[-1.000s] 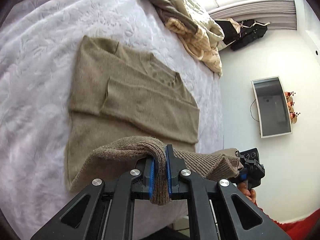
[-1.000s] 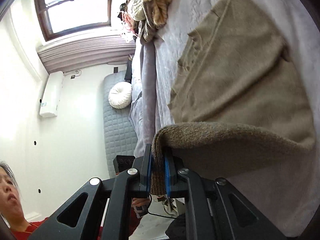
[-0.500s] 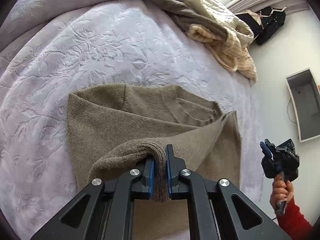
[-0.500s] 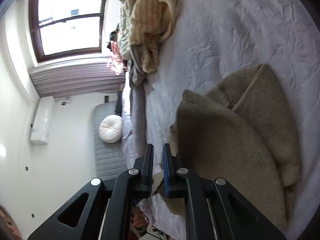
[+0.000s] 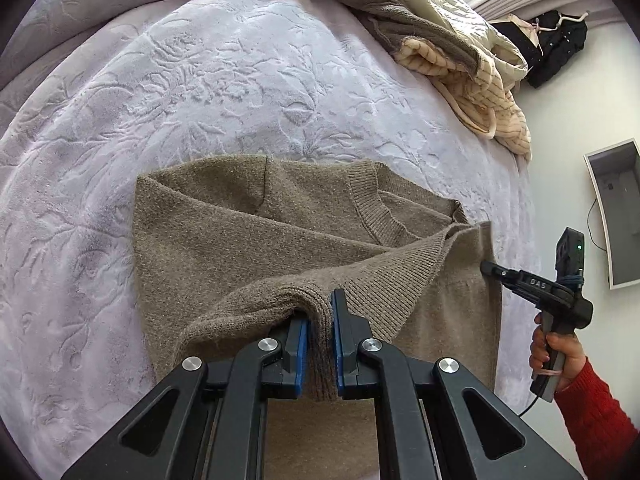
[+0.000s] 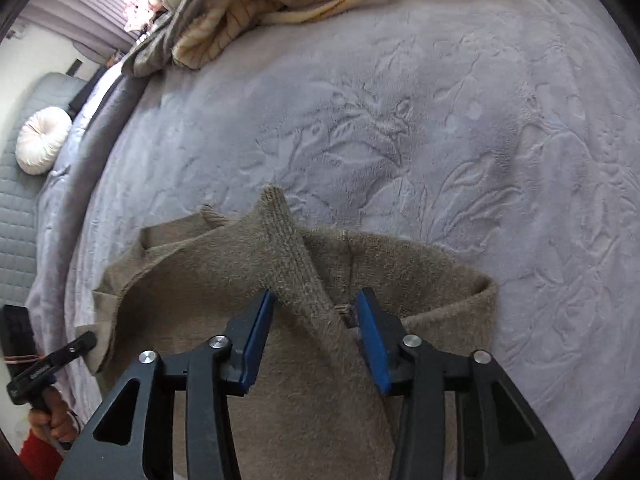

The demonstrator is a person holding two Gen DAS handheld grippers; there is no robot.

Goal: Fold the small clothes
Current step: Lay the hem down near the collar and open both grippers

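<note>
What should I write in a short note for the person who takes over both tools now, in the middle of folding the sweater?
Left tool: shut on the brown sweater, at its ribbed hem.
Right tool: open; a ribbed edge lies between its pads, not gripped.
Sweater lies on the lilac bedcover.
Done: hem brought up toward the collar.
Left: lay down the held hem, flatten the fold.
Other clothes lie in a pile at the far edge.
</note>
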